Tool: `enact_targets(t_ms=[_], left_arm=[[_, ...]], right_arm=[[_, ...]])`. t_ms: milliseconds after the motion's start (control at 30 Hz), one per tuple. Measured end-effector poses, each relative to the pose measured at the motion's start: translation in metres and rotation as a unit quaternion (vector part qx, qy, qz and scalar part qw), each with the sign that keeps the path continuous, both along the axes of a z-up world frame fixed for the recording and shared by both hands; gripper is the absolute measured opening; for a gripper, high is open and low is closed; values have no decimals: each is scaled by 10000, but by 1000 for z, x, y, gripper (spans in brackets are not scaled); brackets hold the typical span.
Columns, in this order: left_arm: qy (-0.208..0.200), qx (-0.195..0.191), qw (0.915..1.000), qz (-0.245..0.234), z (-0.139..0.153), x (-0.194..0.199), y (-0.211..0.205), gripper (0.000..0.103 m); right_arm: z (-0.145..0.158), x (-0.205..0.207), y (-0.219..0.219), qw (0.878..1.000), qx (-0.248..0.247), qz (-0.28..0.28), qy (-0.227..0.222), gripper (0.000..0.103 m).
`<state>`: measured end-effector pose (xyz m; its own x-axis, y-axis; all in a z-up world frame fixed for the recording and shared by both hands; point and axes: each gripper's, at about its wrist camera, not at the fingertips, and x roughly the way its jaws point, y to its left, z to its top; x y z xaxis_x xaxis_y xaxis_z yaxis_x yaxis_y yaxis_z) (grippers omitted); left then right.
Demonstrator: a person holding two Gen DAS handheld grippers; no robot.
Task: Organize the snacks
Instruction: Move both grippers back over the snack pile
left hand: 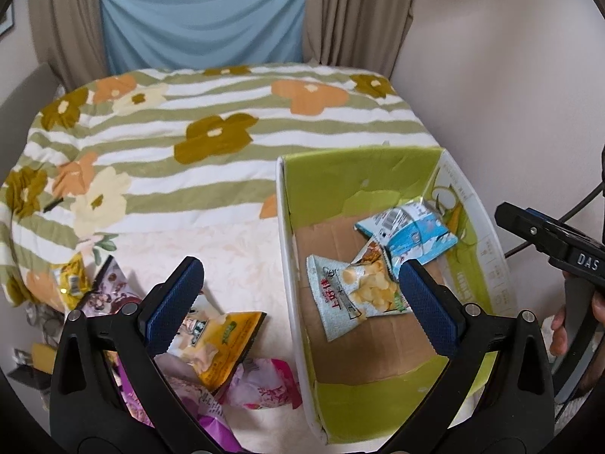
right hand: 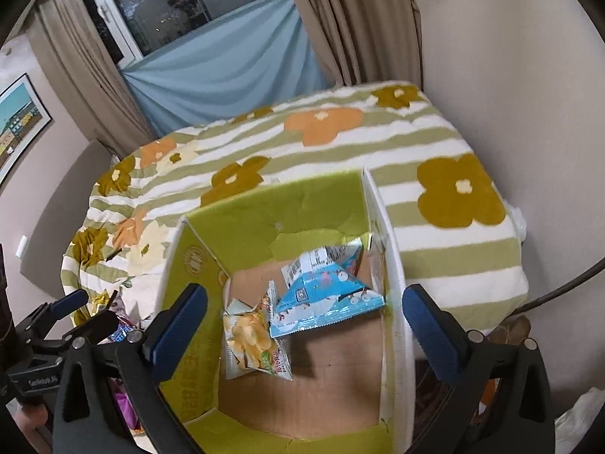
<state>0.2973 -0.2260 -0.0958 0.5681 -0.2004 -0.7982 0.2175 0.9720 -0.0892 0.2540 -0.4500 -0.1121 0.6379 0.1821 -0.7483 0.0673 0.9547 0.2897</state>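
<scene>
An open green cardboard box [left hand: 340, 174] [right hand: 287, 196] stands on the bed. Inside lie a chips packet [left hand: 351, 291] [right hand: 253, 340] and a blue snack packet [left hand: 412, 230] [right hand: 325, 295]. My left gripper [left hand: 298, 302] is open and empty, held above the box's left wall, with a pile of snack packets to its left: a yellow packet [left hand: 223, 344], pink packets [left hand: 264, 382] and a small yellow one [left hand: 72, 280]. My right gripper [right hand: 304, 325] is open and empty, held above the box. It also shows at the right edge of the left wrist view [left hand: 548, 238].
A flowered, green-striped blanket [left hand: 211, 125] [right hand: 435, 174] covers the bed behind the box. A wall runs along the right. Curtains and a blue cloth [left hand: 204, 15] hang at the back. A cable [right hand: 559, 291] curves at the right.
</scene>
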Motion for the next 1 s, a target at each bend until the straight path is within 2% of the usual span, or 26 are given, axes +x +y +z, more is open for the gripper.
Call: enact_targets(t_ms=[333, 600, 767, 1000], left_arm=[[-440, 64, 9985, 318, 40, -58, 18, 102], [-641, -3, 9965, 542, 54, -112, 68, 102], [-770, 36, 9948, 666, 58, -146, 124, 102], [-663, -34, 9942, 848, 55, -187, 220, 102]], right_arm=[[39, -36, 19, 9981, -236, 402, -409, 103], [55, -75, 59, 9946, -272, 743, -666, 103], [62, -104, 104, 9931, -144, 841, -799, 103], [53, -143, 186, 9934, 25, 863, -754, 103]])
